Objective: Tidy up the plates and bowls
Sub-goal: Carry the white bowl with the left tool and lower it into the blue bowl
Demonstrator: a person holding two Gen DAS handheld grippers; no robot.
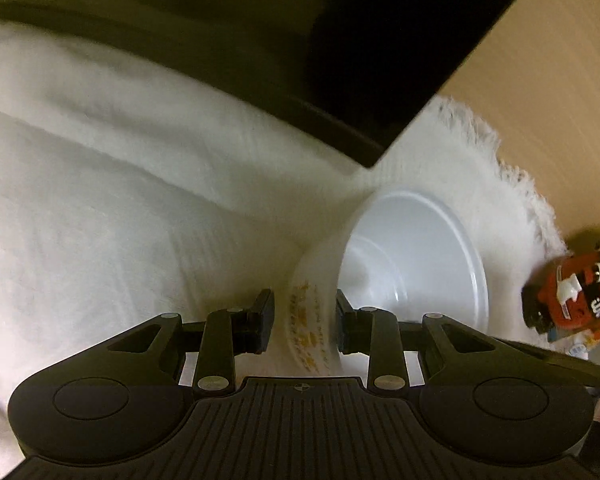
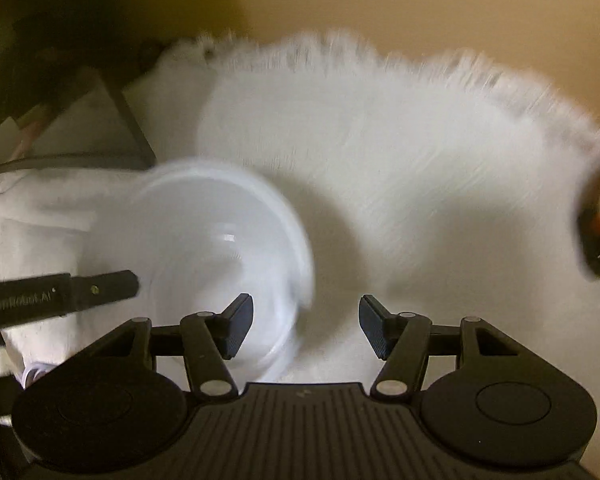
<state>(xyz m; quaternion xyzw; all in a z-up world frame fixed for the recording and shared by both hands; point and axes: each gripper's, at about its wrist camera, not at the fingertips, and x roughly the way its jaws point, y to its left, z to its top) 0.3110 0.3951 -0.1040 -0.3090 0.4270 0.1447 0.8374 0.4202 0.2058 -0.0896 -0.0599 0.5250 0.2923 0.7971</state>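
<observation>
The left gripper (image 1: 302, 326) clamps its fingers on the rim of one patterned white bowl (image 1: 384, 280), carried tilted over the fringed white cloth (image 2: 400, 168) near the worktop's edge. The right gripper (image 2: 306, 328) stands half-open and empty beside it. Tilted so, the bowl could slip free. No plates show.

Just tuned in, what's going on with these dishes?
A person is working with two handheld grippers over a white fringed cloth. The left gripper grips the wall of a white bowl with gold print, one finger inside and one outside. The right gripper holds nothing, its jaws apart just past that bowl's rim. A red and black toy sits at the cloth's edge.
</observation>
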